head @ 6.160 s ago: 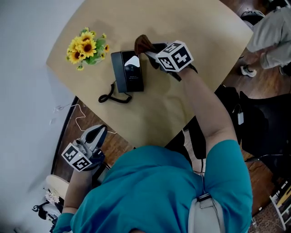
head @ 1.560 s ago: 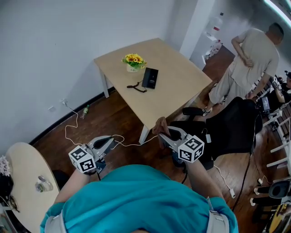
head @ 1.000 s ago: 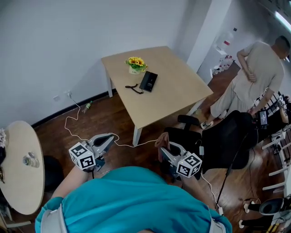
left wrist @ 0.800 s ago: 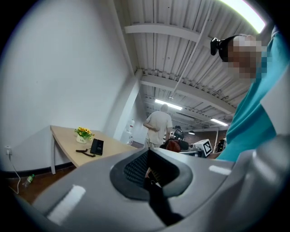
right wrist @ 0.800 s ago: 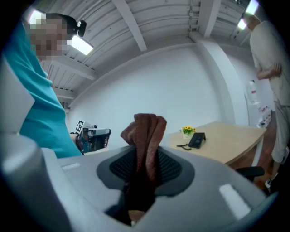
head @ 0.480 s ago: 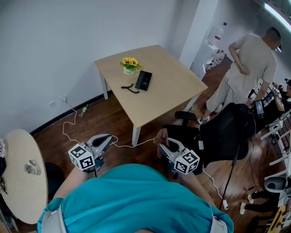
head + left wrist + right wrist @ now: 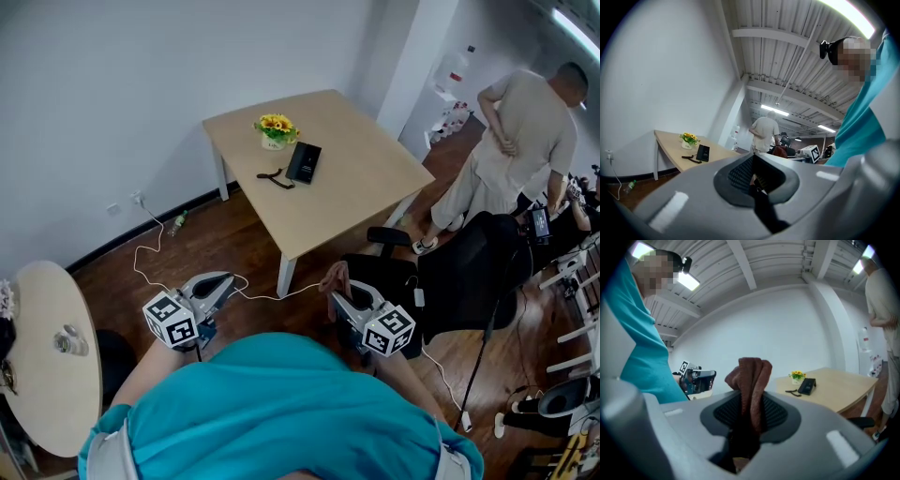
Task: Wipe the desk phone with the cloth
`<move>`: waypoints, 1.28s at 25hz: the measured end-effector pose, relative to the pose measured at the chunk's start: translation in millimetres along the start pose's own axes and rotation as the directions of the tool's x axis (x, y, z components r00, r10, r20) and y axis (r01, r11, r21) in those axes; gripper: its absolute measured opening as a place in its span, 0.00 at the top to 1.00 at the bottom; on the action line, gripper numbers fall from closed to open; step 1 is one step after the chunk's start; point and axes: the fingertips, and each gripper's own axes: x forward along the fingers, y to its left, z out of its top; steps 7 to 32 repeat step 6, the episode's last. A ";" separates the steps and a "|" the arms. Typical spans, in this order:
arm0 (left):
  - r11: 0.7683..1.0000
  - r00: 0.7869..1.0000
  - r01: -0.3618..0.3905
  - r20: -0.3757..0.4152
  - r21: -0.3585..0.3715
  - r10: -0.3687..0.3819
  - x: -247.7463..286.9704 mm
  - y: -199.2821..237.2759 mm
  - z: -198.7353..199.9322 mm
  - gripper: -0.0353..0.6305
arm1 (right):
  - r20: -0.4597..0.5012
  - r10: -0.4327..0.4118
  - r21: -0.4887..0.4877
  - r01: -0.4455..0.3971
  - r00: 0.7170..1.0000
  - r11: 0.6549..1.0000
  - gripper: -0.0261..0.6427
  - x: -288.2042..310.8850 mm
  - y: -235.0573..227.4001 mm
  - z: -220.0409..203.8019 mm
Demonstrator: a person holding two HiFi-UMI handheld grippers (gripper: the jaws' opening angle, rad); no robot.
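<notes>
The black desk phone (image 7: 303,161) lies flat on the light wooden table (image 7: 356,178) across the room, its curled cord (image 7: 273,178) beside it. Both grippers hang low in front of my body, far from the table. My right gripper (image 7: 337,289) is shut on a brown cloth (image 7: 335,277); in the right gripper view the cloth (image 7: 751,383) stands up out of the closed jaws, with the phone (image 7: 806,386) small in the distance. My left gripper (image 7: 223,280) is shut with nothing in it; the left gripper view shows the phone (image 7: 702,152) far off.
A pot of sunflowers (image 7: 275,129) stands next to the phone. Another person (image 7: 511,141) stands right of the table, and a black office chair (image 7: 469,272) sits between us. A round side table (image 7: 47,366) is at my left. A white cable (image 7: 155,258) trails over the wooden floor.
Six seconds ago my right gripper held the cloth against the phone on the table. Since then I have stepped well back; over the last second the view only drifts slightly.
</notes>
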 end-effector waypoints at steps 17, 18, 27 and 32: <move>1.000 1.000 -0.012 0.006 -0.012 0.012 -1.9 2.0 0.7 0.94 | -0.005 0.005 -0.024 -0.005 1.000 1.000 0.79 1.8 -1.5 2.8; 1.000 1.000 -0.012 0.006 -0.012 0.012 -1.9 2.0 0.7 0.94 | -0.005 0.005 -0.024 -0.005 1.000 1.000 0.79 1.8 -1.5 2.8; 1.000 1.000 -0.012 0.006 -0.012 0.012 -1.9 2.0 0.7 0.94 | -0.005 0.005 -0.024 -0.005 1.000 1.000 0.79 1.8 -1.5 2.8; 1.000 1.000 -0.012 0.006 -0.012 0.012 -1.9 2.0 0.7 0.94 | -0.005 0.005 -0.024 -0.005 1.000 1.000 0.79 1.8 -1.5 2.8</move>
